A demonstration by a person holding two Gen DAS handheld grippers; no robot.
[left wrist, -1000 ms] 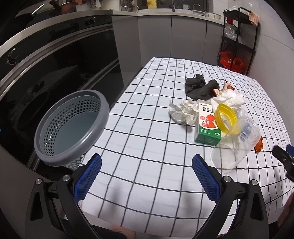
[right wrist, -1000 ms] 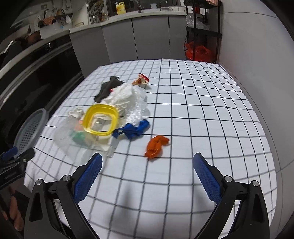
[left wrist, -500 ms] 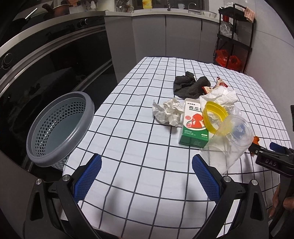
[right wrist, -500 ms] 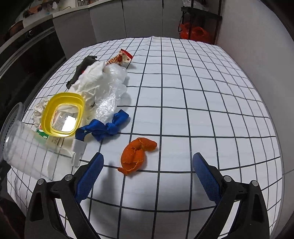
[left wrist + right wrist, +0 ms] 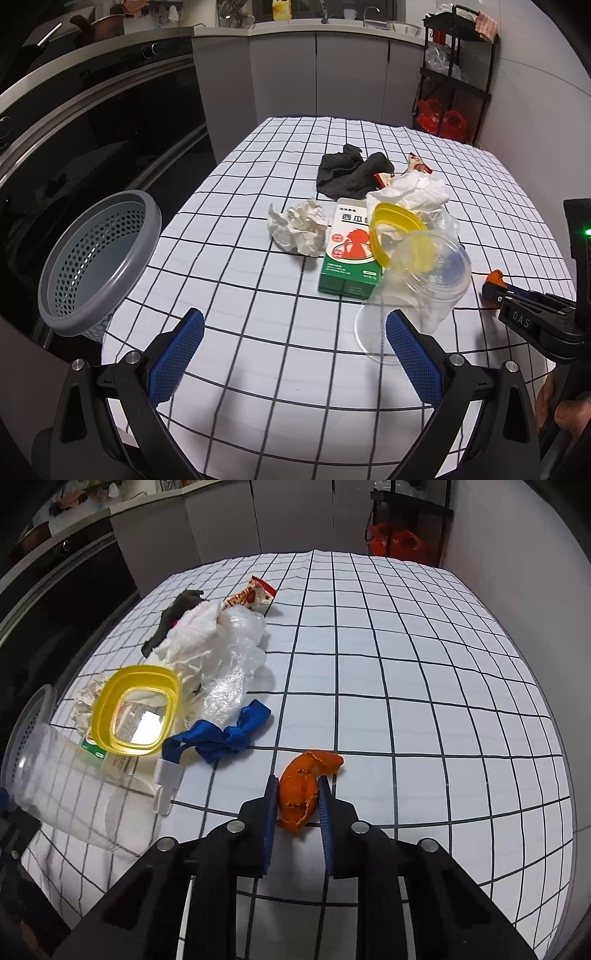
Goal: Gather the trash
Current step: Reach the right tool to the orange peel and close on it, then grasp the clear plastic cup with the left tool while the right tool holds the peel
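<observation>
1. The right hand-held gripper (image 5: 297, 797) points down at the checked tabletop (image 5: 424, 686); its jaws are closing on an orange peel (image 5: 303, 786), the blue pads on either side of it and seemingly touching.
2. The left hand-held gripper (image 5: 293, 354) hangs wide open and empty. The grey bin (image 5: 98, 258) is ahead to its left, off the tabletop edge.
3. Step in hand, as I judge it: grasping the first piece of trash. Next the peel needs lifting and carrying across to the bin.
4. More trash lies ahead and left of the right hand-held gripper: a blue scrap (image 5: 221, 734), a clear jar (image 5: 70, 786) with a yellow rim (image 5: 135, 710), plastic wrap (image 5: 232, 664), a snack wrapper (image 5: 255, 596).
5. Readable writing: a green box (image 5: 349, 254) shows Chinese characters "西瓜"; the right hand-held gripper's body reads "DAS".
</observation>
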